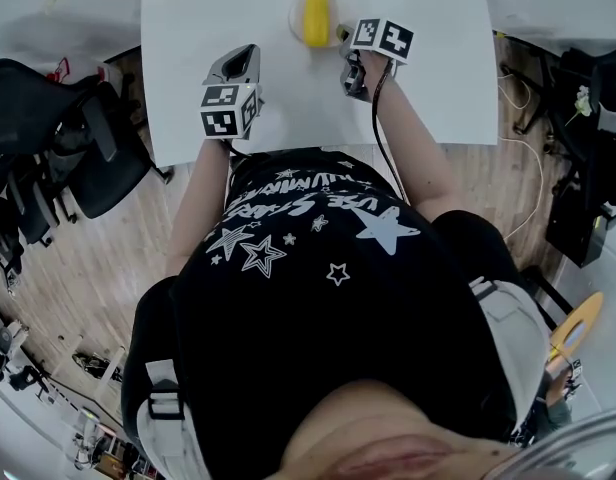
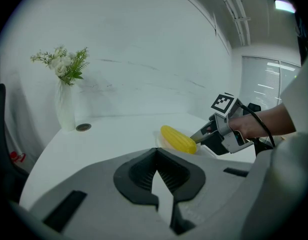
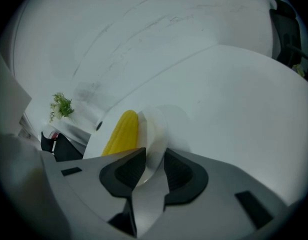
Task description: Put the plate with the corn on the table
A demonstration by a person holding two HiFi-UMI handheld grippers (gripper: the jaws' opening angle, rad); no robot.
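A yellow corn cob (image 1: 316, 13) lies on a small white plate (image 1: 294, 20), which rests on the white table (image 1: 438, 78) at its far middle. My right gripper (image 1: 342, 48) is at the plate's right edge. In the right gripper view its jaws (image 3: 154, 154) stand apart around the plate's rim (image 3: 156, 129) without pressing on it, and the corn (image 3: 121, 134) lies just beyond. My left gripper (image 1: 244, 53) hovers over the table to the plate's left, shut and empty (image 2: 156, 154). It looks at the corn (image 2: 178, 139) and the right gripper (image 2: 204, 134).
A white vase of flowers (image 2: 64, 109) and a round cable grommet (image 2: 83, 127) sit at the table's far left corner. Black office chairs (image 1: 78, 158) stand left of the table. The person's body is close against the near table edge (image 1: 318, 148).
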